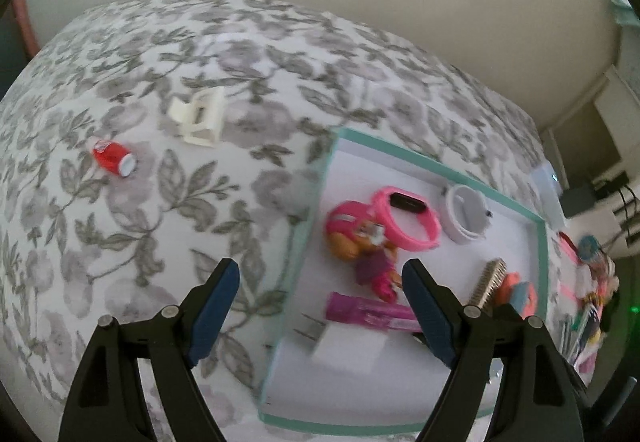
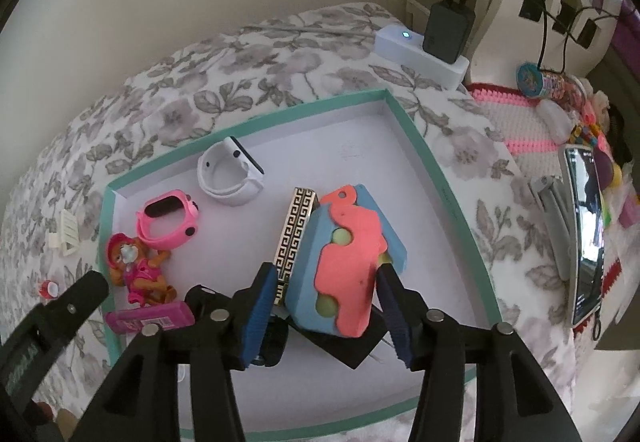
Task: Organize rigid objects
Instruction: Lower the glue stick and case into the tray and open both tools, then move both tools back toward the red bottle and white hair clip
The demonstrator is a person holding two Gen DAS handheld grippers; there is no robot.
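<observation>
A teal-rimmed white tray lies on the flowered bedspread. My right gripper hangs over it, open, with a blue and coral foam toy and a gold patterned bar between its fingers, both resting in the tray. My left gripper is open and empty above the tray's left rim. In the tray lie a pink watch, a white watch, a pup figure, a pink tube and a white plug. Outside it, on the spread, lie a red mini can and a white hair claw.
Right of the tray a phone lies on a crocheted mat with small trinkets. A white power box with a black adapter and cables sits at the bed's far corner. A wall runs behind the bed.
</observation>
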